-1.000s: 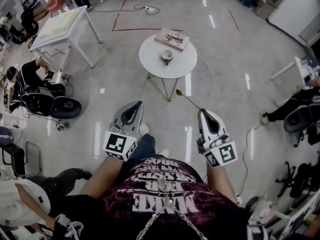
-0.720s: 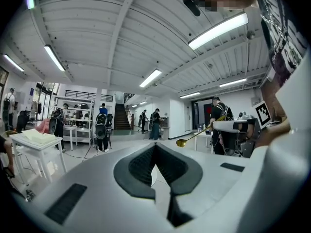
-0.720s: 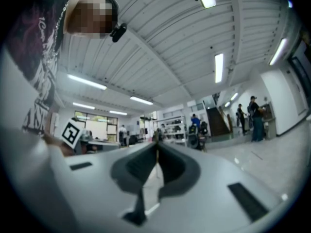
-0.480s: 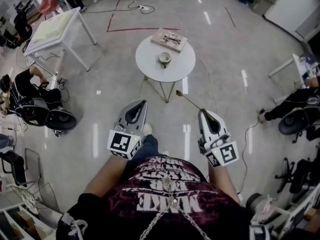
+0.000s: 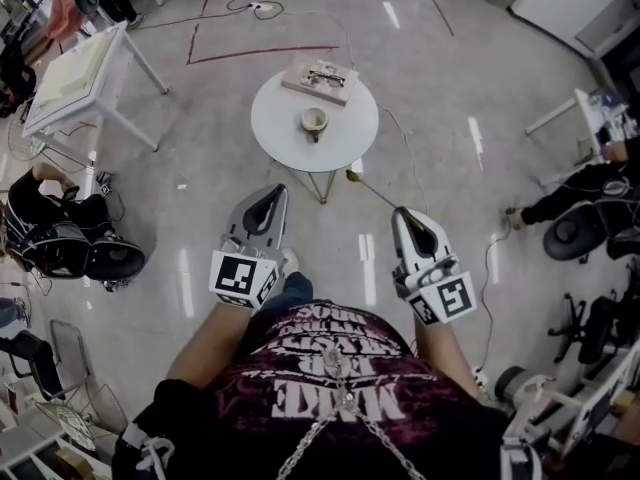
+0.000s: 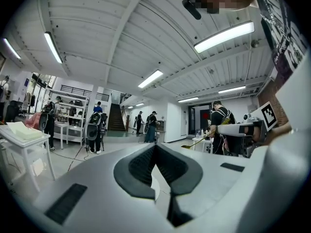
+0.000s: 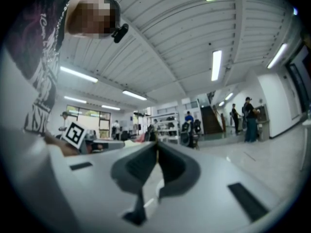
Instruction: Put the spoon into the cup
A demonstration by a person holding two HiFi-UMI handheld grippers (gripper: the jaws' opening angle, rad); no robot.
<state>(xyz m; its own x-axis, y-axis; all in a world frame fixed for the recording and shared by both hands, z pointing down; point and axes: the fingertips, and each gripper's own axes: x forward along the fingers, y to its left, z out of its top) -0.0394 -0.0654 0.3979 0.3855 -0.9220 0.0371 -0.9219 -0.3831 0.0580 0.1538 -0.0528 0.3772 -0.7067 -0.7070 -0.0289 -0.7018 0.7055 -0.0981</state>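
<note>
A small pale cup [image 5: 315,120] stands in the middle of a round white table [image 5: 280,128] ahead of me. My right gripper [image 5: 403,211] is shut on the handle of a gold spoon [image 5: 373,192], whose bowl points up-left toward the table, still short of its rim. In the right gripper view the jaws [image 7: 156,142] meet with only the thin handle between them. My left gripper [image 5: 273,190] is shut and empty, level beside the right one. From the left gripper view its closed tips [image 6: 155,145] are plain, and the spoon [image 6: 193,143] shows at the right.
A flat book with glasses [image 5: 320,77] on it lies at the table's far edge. A square white table [image 5: 75,68] stands upper left. A seated person [image 5: 60,230] is at the left and another person with a chair [image 5: 580,230] at the right. A cable [image 5: 415,158] runs over the floor.
The round table and cup have come closer in the head view. Both grippers moved forward together toward it, the right still holding the spoon.
</note>
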